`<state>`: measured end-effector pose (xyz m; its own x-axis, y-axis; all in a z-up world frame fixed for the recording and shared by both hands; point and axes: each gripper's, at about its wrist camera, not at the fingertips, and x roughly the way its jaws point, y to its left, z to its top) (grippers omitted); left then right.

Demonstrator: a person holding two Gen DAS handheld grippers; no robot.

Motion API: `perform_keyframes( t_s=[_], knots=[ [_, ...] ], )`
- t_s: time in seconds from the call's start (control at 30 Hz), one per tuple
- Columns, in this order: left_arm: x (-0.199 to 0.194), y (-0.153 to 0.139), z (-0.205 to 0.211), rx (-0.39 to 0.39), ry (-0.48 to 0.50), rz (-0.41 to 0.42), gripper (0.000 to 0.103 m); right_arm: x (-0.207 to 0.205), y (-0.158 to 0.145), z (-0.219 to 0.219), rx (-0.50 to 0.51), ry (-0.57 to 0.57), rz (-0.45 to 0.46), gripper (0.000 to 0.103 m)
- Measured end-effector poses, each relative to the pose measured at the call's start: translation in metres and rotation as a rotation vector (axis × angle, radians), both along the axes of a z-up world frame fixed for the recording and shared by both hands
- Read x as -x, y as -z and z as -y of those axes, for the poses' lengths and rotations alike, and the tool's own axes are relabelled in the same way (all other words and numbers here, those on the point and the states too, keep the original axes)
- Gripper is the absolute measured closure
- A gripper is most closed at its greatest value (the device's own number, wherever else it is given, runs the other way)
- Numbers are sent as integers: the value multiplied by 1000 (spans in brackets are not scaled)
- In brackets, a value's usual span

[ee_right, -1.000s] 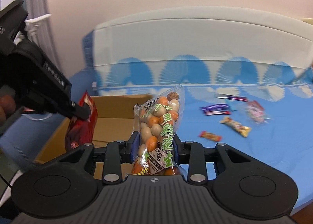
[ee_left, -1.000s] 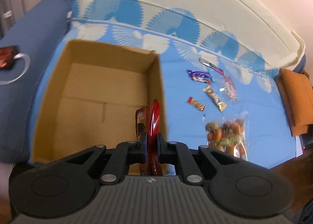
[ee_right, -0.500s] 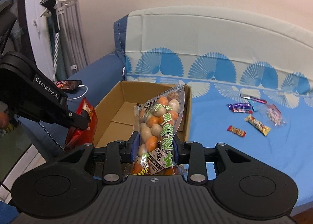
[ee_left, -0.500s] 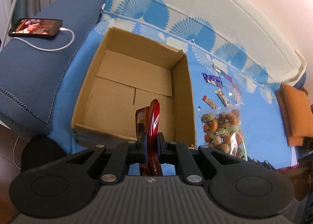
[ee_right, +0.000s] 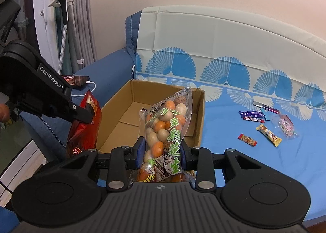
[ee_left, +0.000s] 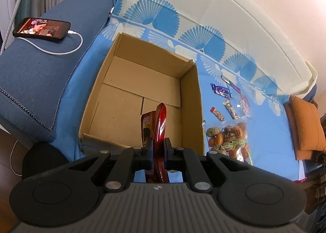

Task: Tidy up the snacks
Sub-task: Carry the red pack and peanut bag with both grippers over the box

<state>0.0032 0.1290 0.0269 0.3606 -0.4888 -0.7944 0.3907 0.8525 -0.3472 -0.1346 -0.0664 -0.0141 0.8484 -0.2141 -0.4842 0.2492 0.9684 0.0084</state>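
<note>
Both views shifted leftward; left hand-held gripper (ee_left: 158, 147) pinching red packet (ee_left: 160, 123), seemingly upright; right hand-held gripper (ee_right: 162, 154) clamping upright peanut bag (ee_right: 167, 131)

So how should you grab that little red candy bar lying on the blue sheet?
Grip the small red candy bar across its narrow middle, coming from above. It lies flat on the blue sheet, clear of the other snacks, so its long sides are free.

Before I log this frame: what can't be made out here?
- Lower end of the red packet: left wrist view, hidden by the left tool.
- Bottom of the peanut bag: right wrist view, hidden behind the right tool.
- Small wrapped snacks: print too small to read.
- Near floor of the cardboard box: covered by the tools.
</note>
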Motion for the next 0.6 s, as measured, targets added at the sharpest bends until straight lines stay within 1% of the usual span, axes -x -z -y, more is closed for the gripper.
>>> perform_keyframes(
  t_s=[0.2,0.4,0.6],
  knots=[
    [-8,-1,2,-1,-11,5,93,-5,0,3,-2,1,-3,67],
    [-22,-2,12,-7,-13,16,93,-14,4,6,-9,3,-17,67],
    [-39,5,25,-20,-16,14,93,-29,5,8,-14,0,-22,67]
  ],
)
